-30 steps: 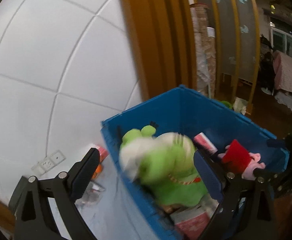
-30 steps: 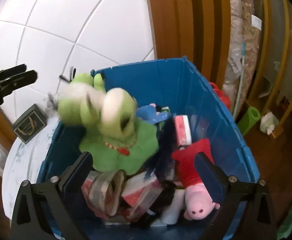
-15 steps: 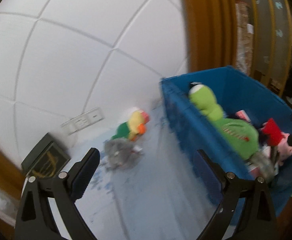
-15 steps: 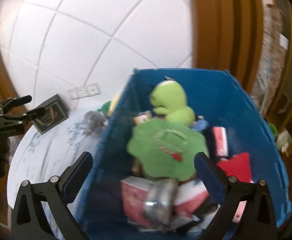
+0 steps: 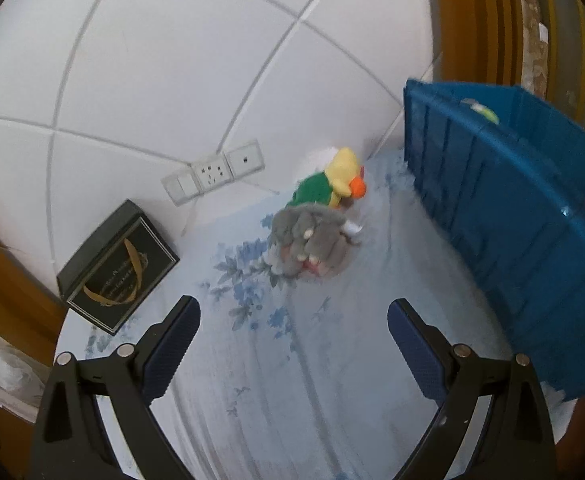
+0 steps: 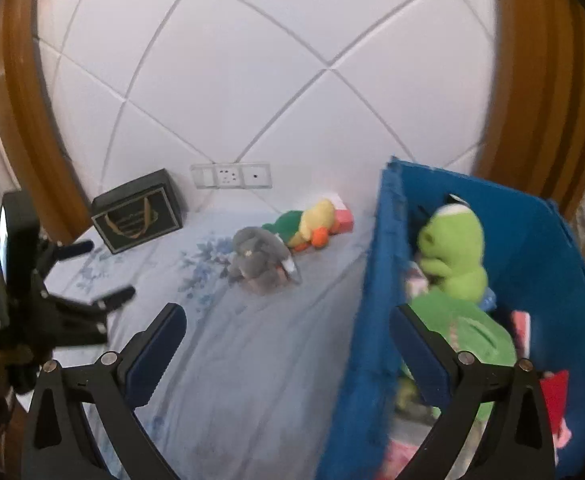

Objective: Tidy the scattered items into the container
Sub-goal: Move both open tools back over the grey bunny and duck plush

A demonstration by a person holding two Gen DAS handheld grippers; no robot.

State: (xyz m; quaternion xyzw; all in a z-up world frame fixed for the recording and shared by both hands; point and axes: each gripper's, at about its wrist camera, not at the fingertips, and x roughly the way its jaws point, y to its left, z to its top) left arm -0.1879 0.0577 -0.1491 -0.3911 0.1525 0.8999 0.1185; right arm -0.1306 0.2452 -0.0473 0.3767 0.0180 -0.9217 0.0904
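Grey plush toy [image 5: 310,240] on the bedsheet, ahead of the wide-spread left gripper [image 5: 292,344].

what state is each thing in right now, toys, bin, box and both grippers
left gripper: open, empty
right gripper: open, empty
blue bin: open-topped, holds toys
green frog: in the bin
grey toy: on the bed
duck: on the bed
black box: closed

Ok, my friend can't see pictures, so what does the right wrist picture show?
A blue bin on a flowery bedsheet holds a green frog plush and other toys. Left of the bin lie a grey plush, a yellow duck plush and a black box. The right gripper is open and holds nothing.
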